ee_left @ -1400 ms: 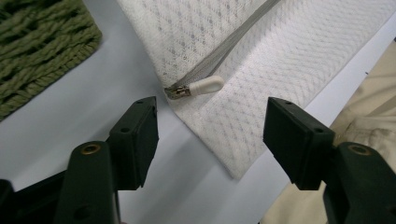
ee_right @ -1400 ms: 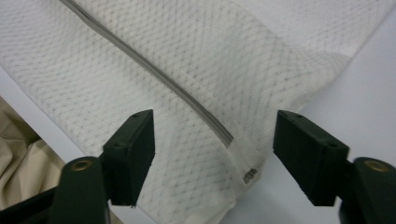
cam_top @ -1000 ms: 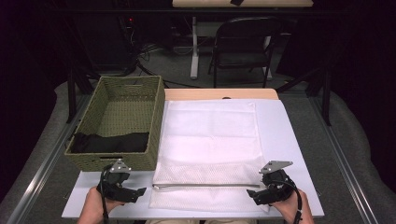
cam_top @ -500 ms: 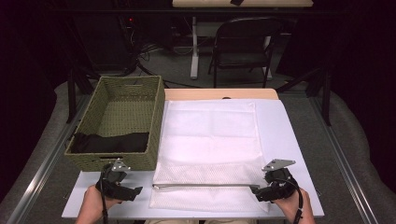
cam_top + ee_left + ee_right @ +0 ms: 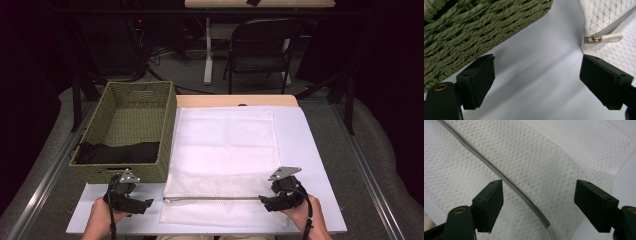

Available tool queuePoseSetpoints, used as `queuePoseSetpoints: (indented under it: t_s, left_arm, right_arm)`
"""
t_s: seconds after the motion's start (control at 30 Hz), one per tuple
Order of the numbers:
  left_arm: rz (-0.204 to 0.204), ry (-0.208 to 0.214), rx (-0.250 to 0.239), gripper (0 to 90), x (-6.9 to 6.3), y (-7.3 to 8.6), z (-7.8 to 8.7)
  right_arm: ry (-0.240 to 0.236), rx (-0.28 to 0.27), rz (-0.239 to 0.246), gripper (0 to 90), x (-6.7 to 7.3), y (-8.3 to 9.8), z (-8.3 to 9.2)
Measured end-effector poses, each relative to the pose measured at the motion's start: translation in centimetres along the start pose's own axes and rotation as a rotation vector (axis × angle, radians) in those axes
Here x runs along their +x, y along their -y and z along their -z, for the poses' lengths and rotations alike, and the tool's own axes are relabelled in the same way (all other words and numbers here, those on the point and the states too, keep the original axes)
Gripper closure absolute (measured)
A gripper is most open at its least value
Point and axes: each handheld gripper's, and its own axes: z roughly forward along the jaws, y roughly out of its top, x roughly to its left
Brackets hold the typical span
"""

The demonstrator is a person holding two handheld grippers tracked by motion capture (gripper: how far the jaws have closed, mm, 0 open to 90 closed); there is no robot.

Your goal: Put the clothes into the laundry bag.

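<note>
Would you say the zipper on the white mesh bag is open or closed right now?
Closed: the zipper runs as one unbroken line across the mesh bag, with its pull at the left end.

Your two grippers are black, the left gripper (image 5: 146,204) at the lower left of the high view, the right gripper (image 5: 264,201) at the lower right, each topped by a grey three-cornered plate and trailing a black cable. Their jaws end in blocky black pads (image 5: 477,80) with small screw holes, and a brass-ringed hole sits at the base. Your forearms are bare of sleeves.
</note>
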Motion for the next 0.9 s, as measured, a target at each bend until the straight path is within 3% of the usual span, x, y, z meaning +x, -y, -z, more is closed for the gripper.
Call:
queuePoseSetpoints:
  t_s: [0.27, 0.4, 0.6, 0.9]
  left_arm:
    - [-0.031, 0.012, -0.006, 13.1, -0.4, -0.2, -0.2]
    - [-0.038, 0.02, -0.001, 13.1, -0.4, -0.3, -0.3]
    - [-0.044, 0.013, -0.001, 13.9, -0.4, -0.4, -0.5]
    - [-0.069, 0.011, 0.016, 13.8, -0.5, -0.9, -1.0]
  right_arm:
    - [-0.027, 0.05, 0.059, 14.1, 1.5, -1.4, -1.7]
    - [-0.006, 0.043, 0.078, 14.2, 1.9, -2.4, -2.2]
    - [-0.008, -0.017, 0.099, 22.3, 2.0, -4.2, -2.6]
    - [-0.097, 0.034, 0.166, 42.1, 2.8, -5.4, -5.5]
